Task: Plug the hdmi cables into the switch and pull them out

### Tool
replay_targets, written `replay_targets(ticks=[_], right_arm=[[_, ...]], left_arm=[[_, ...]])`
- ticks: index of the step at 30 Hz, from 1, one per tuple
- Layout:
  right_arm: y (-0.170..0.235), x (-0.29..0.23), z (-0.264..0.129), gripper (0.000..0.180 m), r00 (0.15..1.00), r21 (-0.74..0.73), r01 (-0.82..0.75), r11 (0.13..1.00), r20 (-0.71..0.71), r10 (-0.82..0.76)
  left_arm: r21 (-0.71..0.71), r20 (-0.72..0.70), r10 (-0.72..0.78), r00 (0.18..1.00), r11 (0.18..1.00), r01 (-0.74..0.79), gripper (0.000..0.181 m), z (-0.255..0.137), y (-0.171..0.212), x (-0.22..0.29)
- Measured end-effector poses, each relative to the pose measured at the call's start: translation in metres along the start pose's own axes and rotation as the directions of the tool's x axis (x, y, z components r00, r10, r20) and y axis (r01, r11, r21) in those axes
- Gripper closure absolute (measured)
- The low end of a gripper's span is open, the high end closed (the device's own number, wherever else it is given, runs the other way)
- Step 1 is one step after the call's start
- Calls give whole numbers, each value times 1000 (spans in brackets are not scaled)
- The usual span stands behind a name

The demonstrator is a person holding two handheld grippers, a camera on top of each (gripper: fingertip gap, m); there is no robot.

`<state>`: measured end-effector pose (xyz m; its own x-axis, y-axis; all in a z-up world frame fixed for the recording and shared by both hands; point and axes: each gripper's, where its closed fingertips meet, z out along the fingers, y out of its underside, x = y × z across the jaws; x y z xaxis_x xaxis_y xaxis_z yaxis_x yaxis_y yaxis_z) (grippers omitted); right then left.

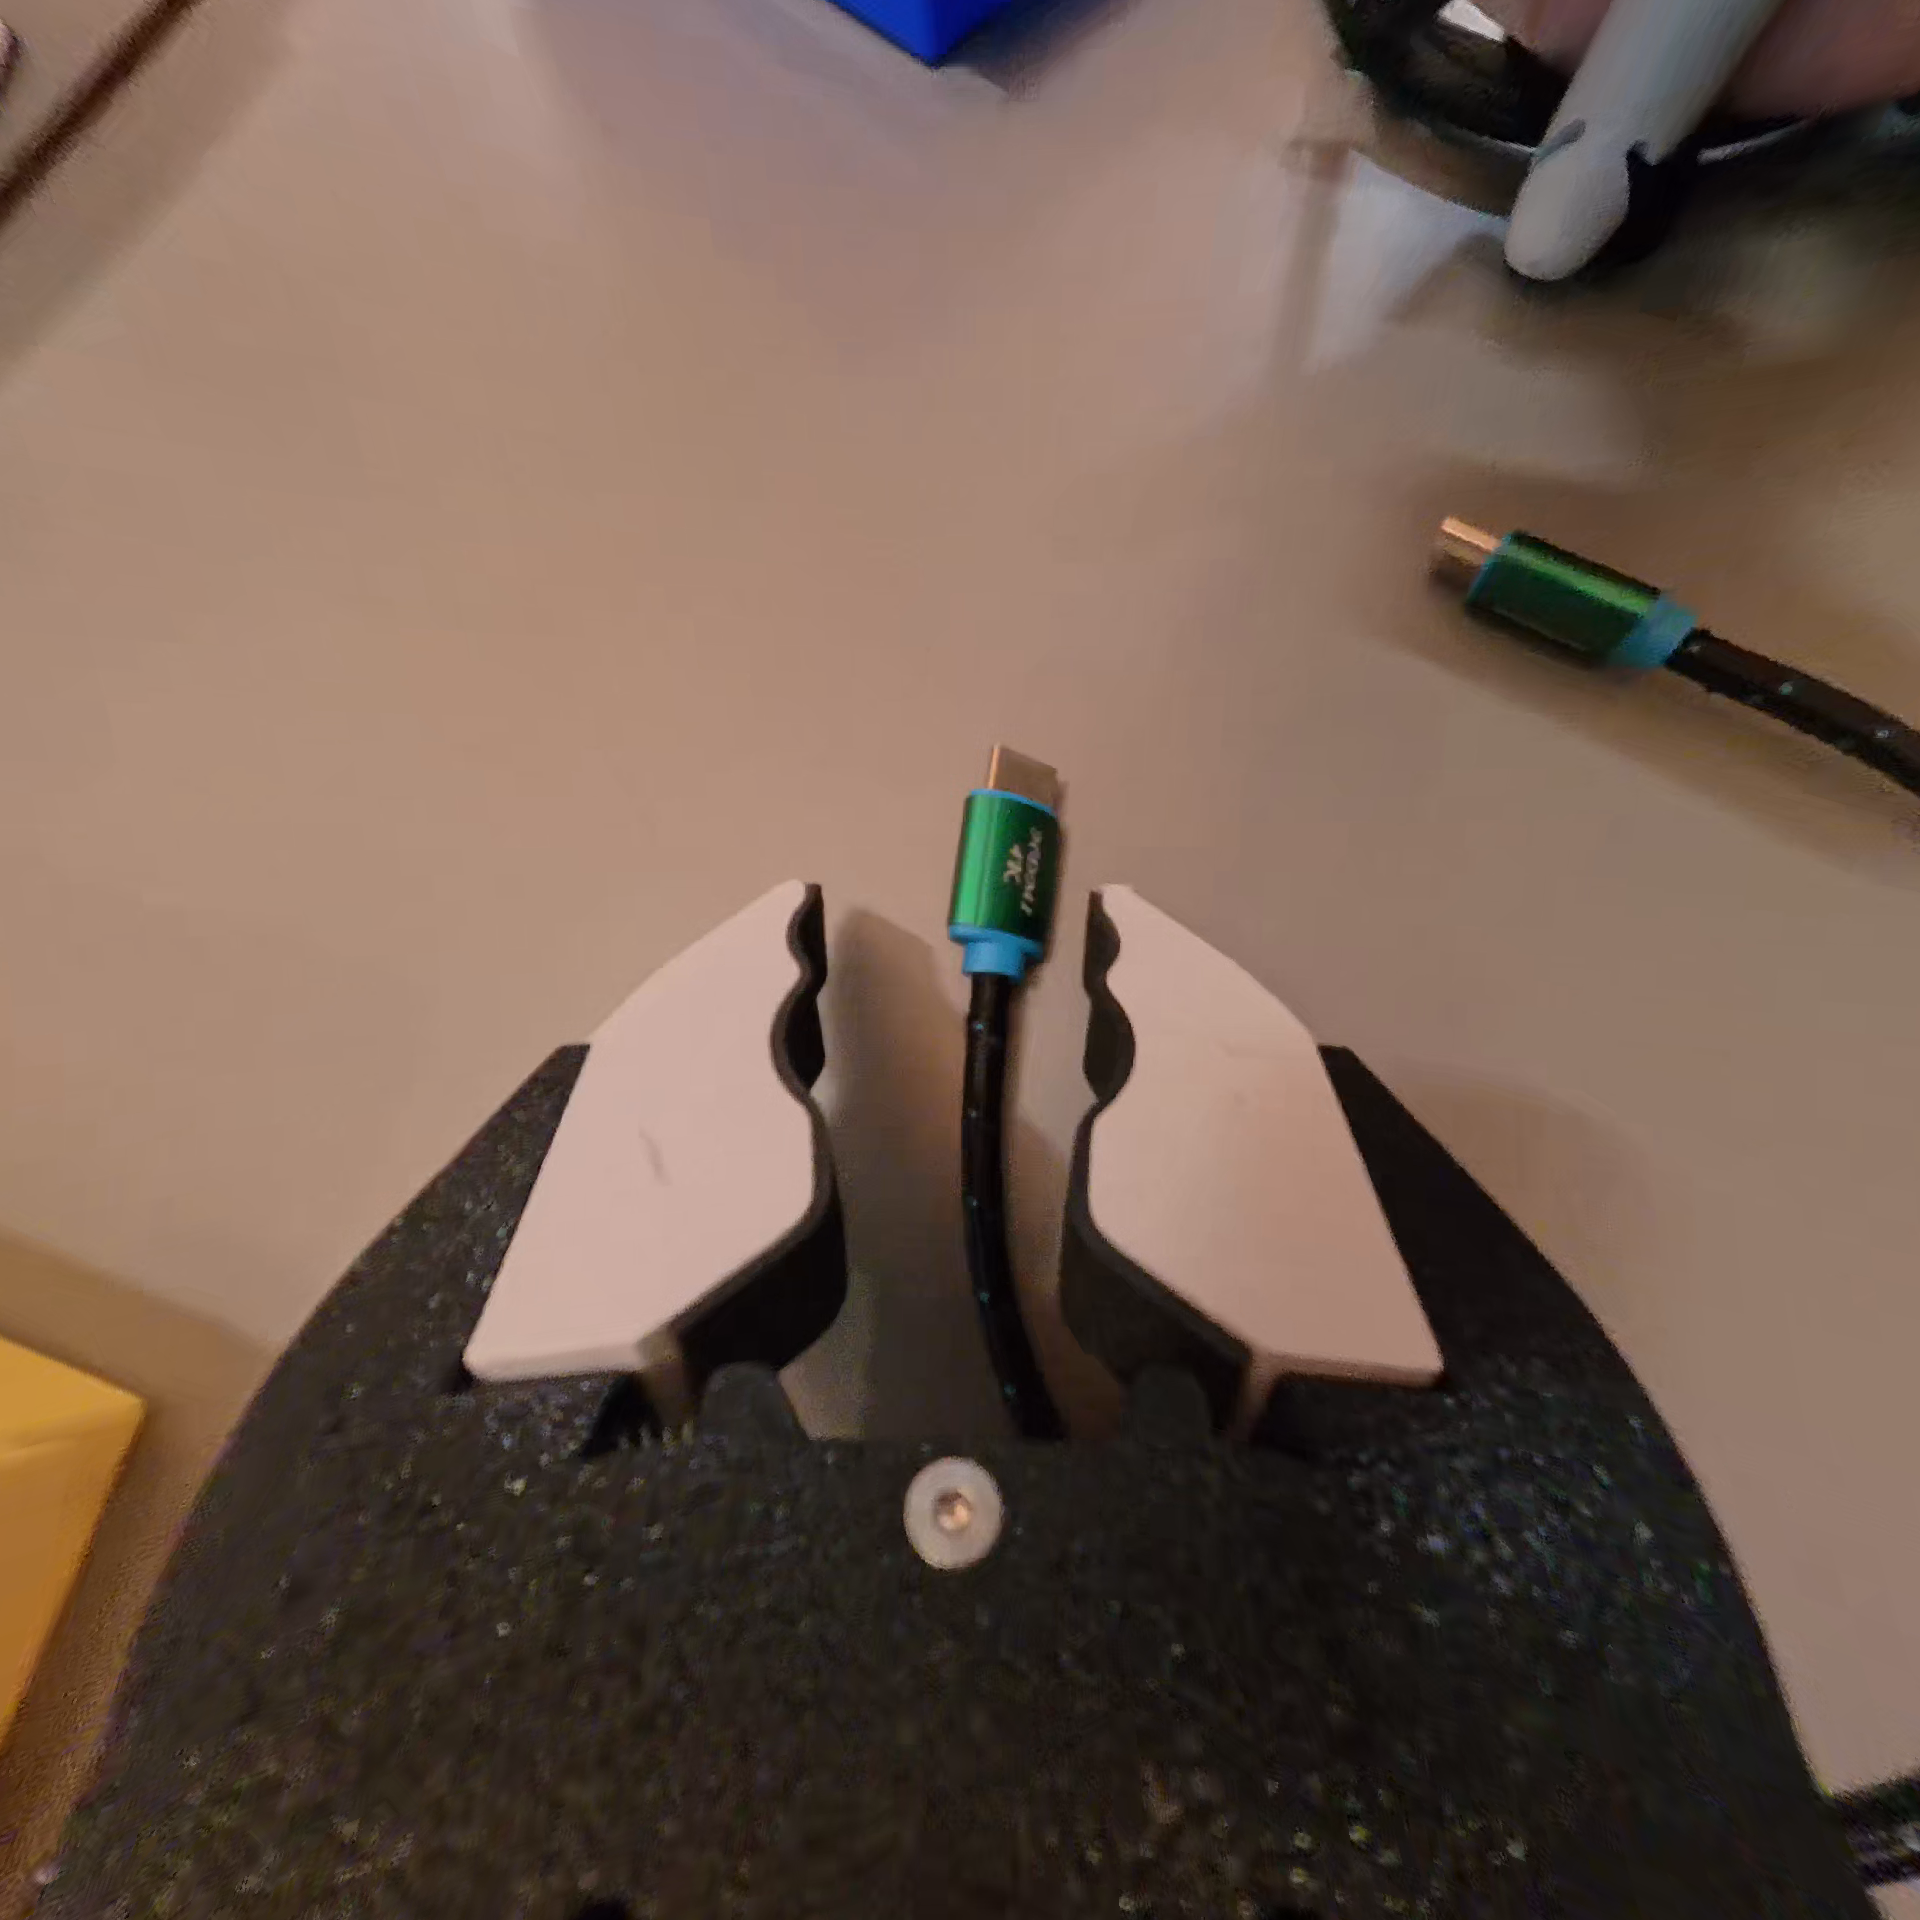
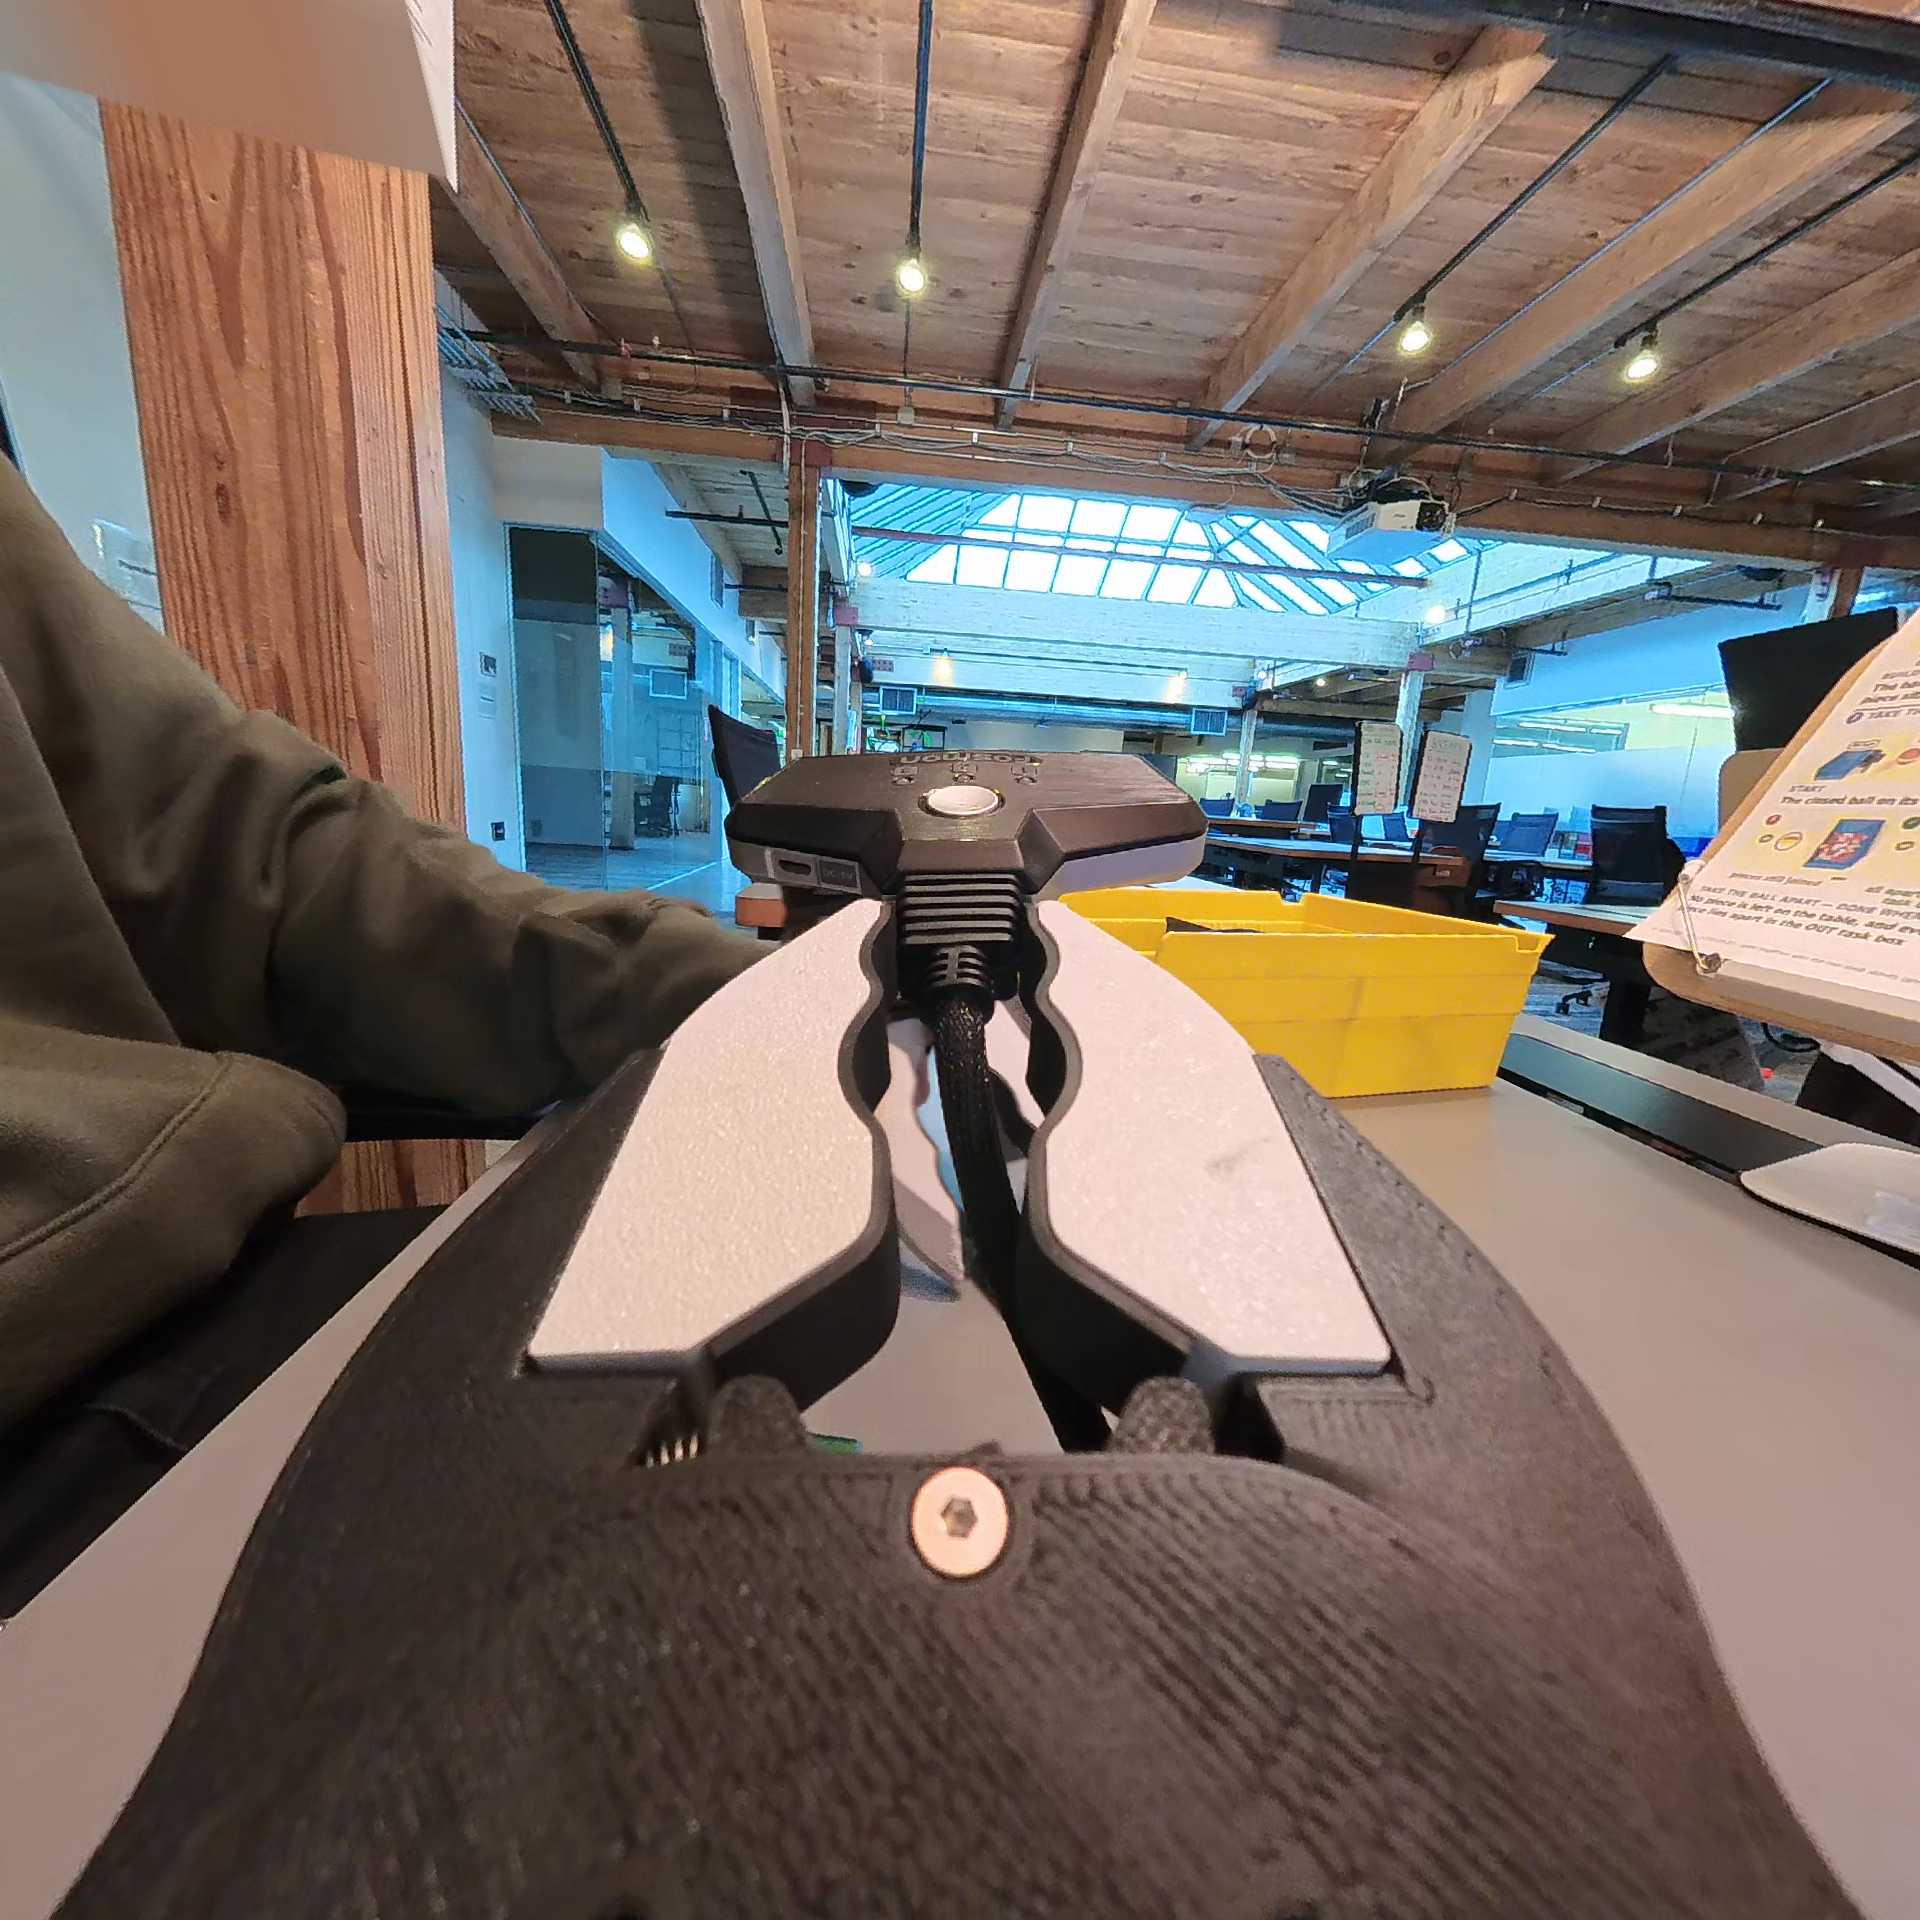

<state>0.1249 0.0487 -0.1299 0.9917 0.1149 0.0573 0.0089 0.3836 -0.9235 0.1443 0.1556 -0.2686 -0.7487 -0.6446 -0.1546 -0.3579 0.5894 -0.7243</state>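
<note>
Left gripper (image 1: 954,914) fingers stood apart over the table (image 1: 520,623), straddling a green-shelled HDMI plug (image 1: 1004,883) untouched; right gripper (image 2: 956,925) was clamped on the switch (image 2: 966,821) at its ribbed boot; rigid shell judged better hold than the limp braided cable (image 1: 992,1195).
</note>
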Motion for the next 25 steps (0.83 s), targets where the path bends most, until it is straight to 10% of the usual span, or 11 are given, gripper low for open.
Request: replay_targets(ticks=[1,13,25], right_arm=[[0,0,0,158,1000,0,-1,1000,-1,1],[0,0,0,158,1000,1,-3,1000,1,3],[0,-1,0,158,1000,1,-1,1000,4,1]], left_arm=[[5,27,48,998,999,-48,134,-2,-1,2],[-136,169,319,933,945,-298,162,2,-2,6],[-121,14,68,998,990,-66,161,6,1,5]])
